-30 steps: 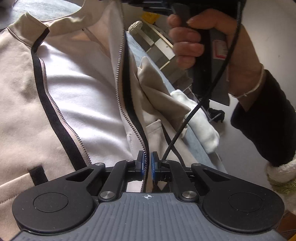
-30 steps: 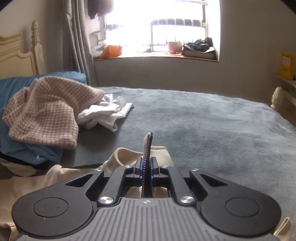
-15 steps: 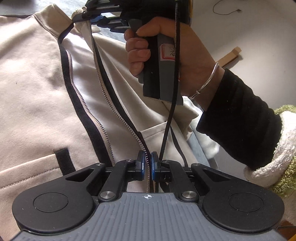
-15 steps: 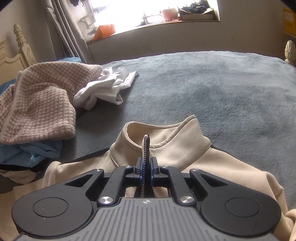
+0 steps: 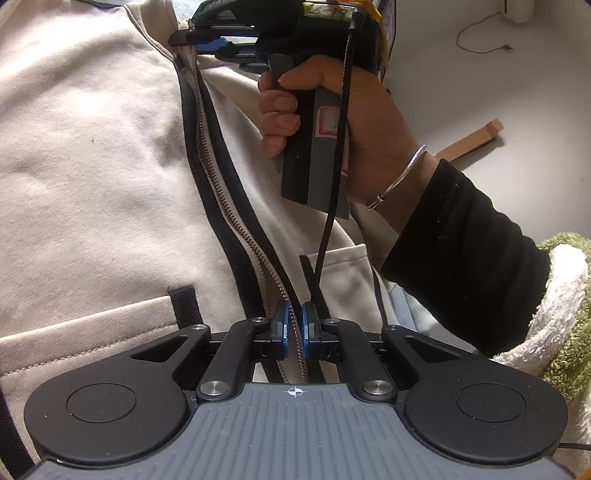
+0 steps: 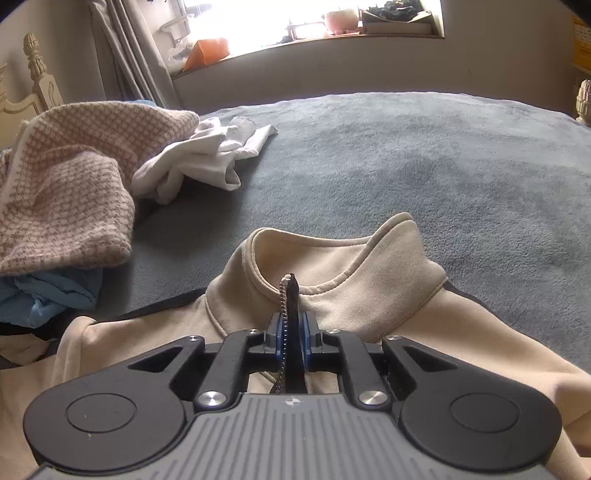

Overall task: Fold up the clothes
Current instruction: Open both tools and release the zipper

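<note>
1. Left wrist view: set just behind the left gripper [image 5: 294, 328], looking forward and down along the jacket [image 5: 92, 155] zip, very close to the cloth; takes in the right gripper [image 5: 207, 38] at the top, held in a hand [image 5: 332, 122].
2. Right wrist view: set behind the right gripper [image 6: 290, 330], low over the jacket [image 6: 332, 266] collar, facing across the bed [image 6: 406, 155] toward the window [image 6: 314, 14].
3. Shared between both: the jacket's zip edge and collar end.
</note>
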Motion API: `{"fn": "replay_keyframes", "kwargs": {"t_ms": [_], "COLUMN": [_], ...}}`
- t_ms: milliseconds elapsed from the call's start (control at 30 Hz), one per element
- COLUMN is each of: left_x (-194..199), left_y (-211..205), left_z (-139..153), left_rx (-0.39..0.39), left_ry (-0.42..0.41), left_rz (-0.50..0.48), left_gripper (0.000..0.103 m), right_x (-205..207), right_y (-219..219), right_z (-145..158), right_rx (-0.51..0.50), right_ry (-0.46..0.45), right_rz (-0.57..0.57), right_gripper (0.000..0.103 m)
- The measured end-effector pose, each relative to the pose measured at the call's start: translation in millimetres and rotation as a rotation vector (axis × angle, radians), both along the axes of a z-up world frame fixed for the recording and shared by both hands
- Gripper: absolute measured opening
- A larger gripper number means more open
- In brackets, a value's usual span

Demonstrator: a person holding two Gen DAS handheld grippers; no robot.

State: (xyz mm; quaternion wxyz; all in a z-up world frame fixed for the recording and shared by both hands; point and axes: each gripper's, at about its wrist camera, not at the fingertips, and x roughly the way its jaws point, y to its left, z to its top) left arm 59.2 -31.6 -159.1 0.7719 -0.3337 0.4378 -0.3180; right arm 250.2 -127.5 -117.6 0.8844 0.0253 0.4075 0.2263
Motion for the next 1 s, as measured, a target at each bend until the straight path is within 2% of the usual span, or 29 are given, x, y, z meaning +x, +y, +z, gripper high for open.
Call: {"fn": "replay_keyframes", "kwargs": {"t_ms": [67,167,300,367,433,600,767,833,900,1000], "left_x": [1.5,5.8,8.3,8.2,7.4,3.4,-14.2,-18.5,-22.5,-28.2], "left_y": [-1.3,-7.4,-9.4,-9.6,-10.1,-14.1,9.8,7.9,2.5,-5.5], "left_z": [0.0,0.2,-0.6,2.1,5.4,13.4,7.9,10.0,10.7,12.4], "left_rx": [0.001,0.015,0.011,0.015,0.02,0.043,0.069,0.088,0.111,0.151], "left_ry": [0.011,0.023,0.067,0.072,0.075,0.086,0.077,0.068,0.06,0.046], "left_rz": [0.005,0.018,0.044,0.056,0.065,0.077,0.052,0.035,0.015,-0.013], "left_gripper": [0.005,0.006,0.01,0.018,0.02,0.025,0.025,0.025,0.025,0.025], "right_x": [-1.8,-7.5,-18.1,-31.0,-49.0,-116.8,-201.7,-238.5,-272.7,-314.7], "right_y": [-0.6,-4.3,-15.7,-34.3,-57.0,-125.0,-185.4,-201.0,-207.8,-207.0], "right_z": [4.4,18.8,41.2,57.6,74.8,116.3,144.7,148.8,144.3,124.5], "right_rx": [0.011,0.038,0.076,0.109,0.146,0.297,0.399,0.408,0.37,0.256], "right_ry": [0.003,-0.001,-0.012,-0.023,-0.029,-0.023,-0.006,0.004,0.018,0.052], "right_rz": [0.004,0.018,0.025,0.014,0.002,-0.034,-0.051,-0.054,-0.057,-0.052], "right_gripper": [0.042,0.053,0.054,0.054,0.054,0.054,0.054,0.054,0.053,0.052]}}
